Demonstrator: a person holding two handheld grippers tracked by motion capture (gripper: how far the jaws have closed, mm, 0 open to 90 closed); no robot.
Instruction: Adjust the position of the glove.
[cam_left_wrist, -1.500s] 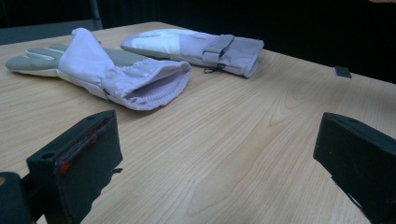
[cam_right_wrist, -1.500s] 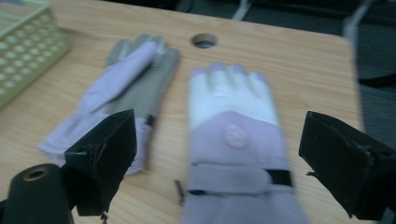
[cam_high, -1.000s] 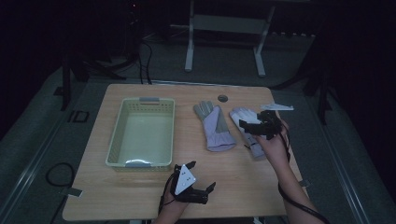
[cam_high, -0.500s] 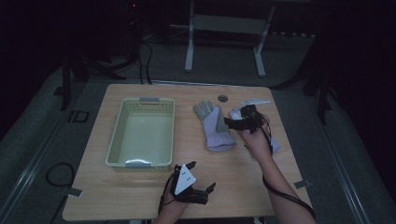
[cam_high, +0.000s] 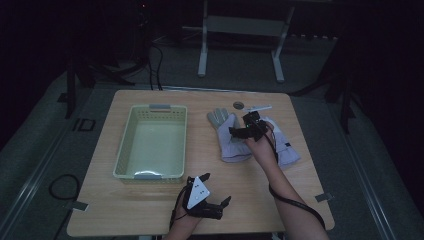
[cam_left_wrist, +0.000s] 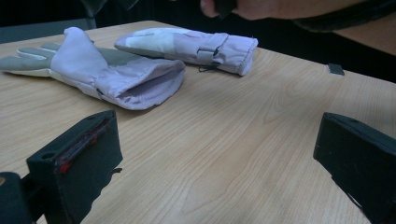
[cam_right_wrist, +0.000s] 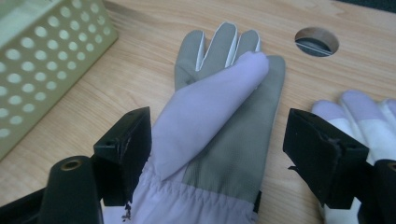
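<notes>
Right gripper view | right gripper (cam_right_wrist: 217, 154) fingers spread over glove (cam_right_wrist: 219, 126) | cuff cut off

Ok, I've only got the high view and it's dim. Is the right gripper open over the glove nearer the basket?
Observer: Yes. The right gripper view shows the right gripper open, with one jaw on each side of the glove near its cuff. I can't tell if it touches.
Operator: How does the glove lie?
Observer: It lies flat with the grey palm up. A lilac part is folded across the palm, and the fingers point towards the hole in the table.
</notes>
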